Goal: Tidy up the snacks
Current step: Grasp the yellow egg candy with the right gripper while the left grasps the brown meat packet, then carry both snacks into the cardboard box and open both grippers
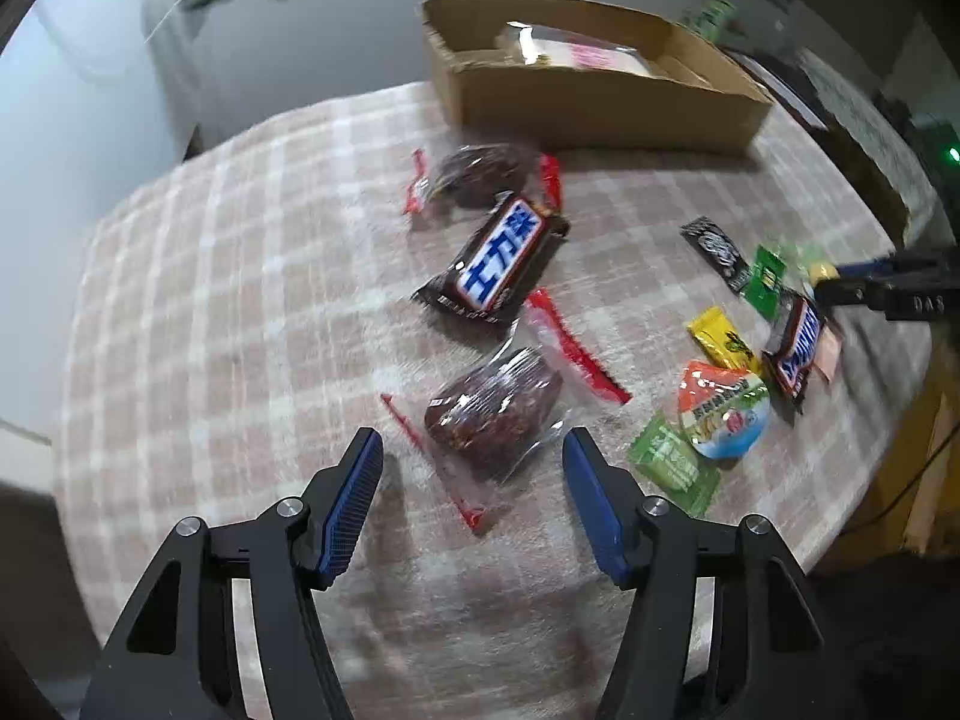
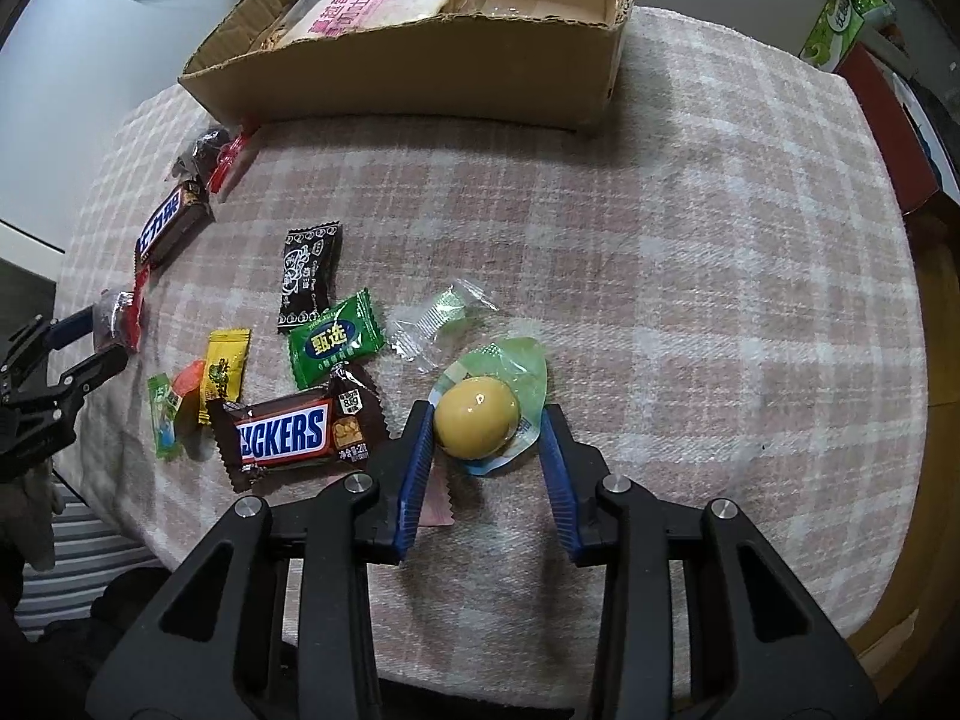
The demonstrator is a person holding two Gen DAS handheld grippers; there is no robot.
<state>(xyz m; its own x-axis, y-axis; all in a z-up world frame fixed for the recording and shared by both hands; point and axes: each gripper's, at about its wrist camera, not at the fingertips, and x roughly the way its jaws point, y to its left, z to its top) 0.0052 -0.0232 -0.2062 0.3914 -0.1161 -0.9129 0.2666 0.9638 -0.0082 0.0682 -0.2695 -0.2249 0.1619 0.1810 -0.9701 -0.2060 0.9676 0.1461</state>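
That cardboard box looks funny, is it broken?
A bit. The cardboard box has ragged, torn top edges. It holds only one pink-labelled packet, while the other snacks lie scattered over the checked cloth.

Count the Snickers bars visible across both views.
2. One with Chinese lettering lies mid-cloth between two red-edged clear packets. One with English lettering lies in the mixed pile beside the right tool. The box could hide others.

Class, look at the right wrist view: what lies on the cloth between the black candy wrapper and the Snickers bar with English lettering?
The green candy packet lies between the black candy wrapper and the Snickers bar, touching or overlapping both.
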